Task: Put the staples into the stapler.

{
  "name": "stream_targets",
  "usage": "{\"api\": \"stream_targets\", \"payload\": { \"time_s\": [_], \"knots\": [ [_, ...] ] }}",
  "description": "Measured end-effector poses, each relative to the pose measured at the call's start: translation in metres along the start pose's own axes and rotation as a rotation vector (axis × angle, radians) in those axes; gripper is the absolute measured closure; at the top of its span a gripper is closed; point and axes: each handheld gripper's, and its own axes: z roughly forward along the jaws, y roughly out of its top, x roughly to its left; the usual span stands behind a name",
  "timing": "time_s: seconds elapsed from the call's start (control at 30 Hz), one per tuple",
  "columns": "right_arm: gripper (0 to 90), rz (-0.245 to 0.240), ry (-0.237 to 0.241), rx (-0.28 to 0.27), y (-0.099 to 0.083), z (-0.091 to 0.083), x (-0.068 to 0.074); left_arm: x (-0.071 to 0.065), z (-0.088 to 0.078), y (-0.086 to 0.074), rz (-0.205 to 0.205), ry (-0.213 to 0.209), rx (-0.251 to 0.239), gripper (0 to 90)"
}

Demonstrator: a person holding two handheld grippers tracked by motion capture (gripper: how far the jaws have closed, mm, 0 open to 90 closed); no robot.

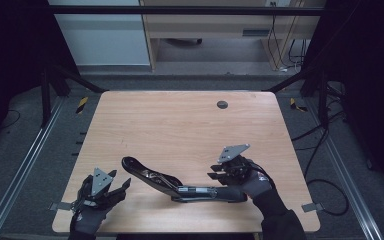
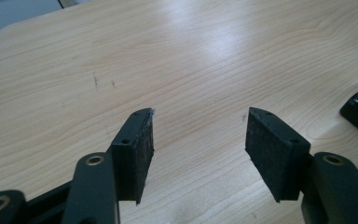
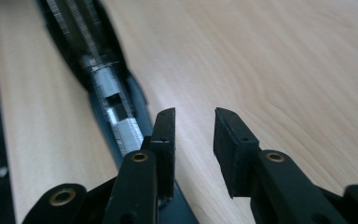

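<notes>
A: From above? 
B: Left gripper (image 1: 111,188) rests low; right gripper (image 1: 219,171) hovers over the opened stapler (image 1: 177,183) on the surface (image 1: 190,125).

A: Left gripper view? 
B: Jaws released, empty.

A: Right gripper view? 
B: Jaws parted, empty, stapler (image 3: 102,84) just beside.

Pale wood-grain table (image 1: 190,125) with a small dark round cap (image 1: 222,104); a black stapler (image 1: 180,184) lying open, its inner metal silver; black gloves (image 1: 260,185) and black grippers (image 1: 219,172) topped by grey plates (image 1: 232,152)

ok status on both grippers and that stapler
Left gripper open, empty. Right gripper open, beside the opened stapler lying flat on the table. Nothing in the way.
</notes>
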Motion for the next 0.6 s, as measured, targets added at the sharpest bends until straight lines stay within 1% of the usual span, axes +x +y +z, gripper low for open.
{"api": "stream_targets", "payload": {
  "time_s": [0.03,0.1,0.17,0.23,0.27,0.3,0.33,0.37,0.4,0.47,0.53,0.6],
  "knots": [
    [68.5,0.022,-0.029,-0.019,-0.004,-0.004,-0.001,-0.001,-0.001,0.000,0.001,-0.003,-0.003,41.1],
    [68.5,0.072,-0.069,-0.054,-0.010,-0.010,-0.004,-0.002,-0.003,0.001,-0.003,-0.011,-0.016,41.0],
    [67.8,0.109,-0.106,-0.087,-0.017,-0.015,-0.005,-0.002,-0.005,0.002,-0.006,-0.012,-0.028,40.6],
    [66.0,0.149,-0.164,-0.108,-0.024,-0.020,-0.005,-0.002,-0.008,0.003,-0.013,-0.018,-0.040,40.5],
    [66.0,0.164,-0.184,-0.128,-0.027,-0.022,-0.005,-0.003,-0.009,0.004,-0.015,-0.016,-0.046,40.5],
    [66.1,0.190,-0.201,-0.142,-0.031,-0.024,-0.005,-0.002,-0.010,0.004,-0.021,-0.019,-0.052,40.5],
    [66.1,0.207,-0.220,-0.141,-0.034,-0.026,-0.006,-0.002,-0.012,0.005,-0.027,-0.026,-0.059,40.5],
    [66.1,0.213,-0.251,-0.141,-0.036,-0.029,-0.006,-0.002,-0.013,0.005,-0.032,-0.027,-0.067,40.4],
    [66.1,0.226,-0.265,-0.145,-0.038,-0.031,-0.005,-0.002,-0.015,0.006,-0.037,-0.031,-0.074,40.5],
    [65.9,0.251,-0.286,-0.190,-0.045,-0.037,-0.004,-0.002,-0.017,0.006,-0.050,-0.039,-0.089,40.4],
    [65.8,0.258,-0.295,-0.181,-0.051,-0.040,-0.004,-0.002,-0.020,0.007,-0.058,-0.045,-0.100,40.3],
    [65.6,0.269,-0.291,-0.179,-0.057,-0.043,-0.003,-0.003,-0.022,0.008,-0.065,-0.049,-0.113,40.3]
  ]
}}
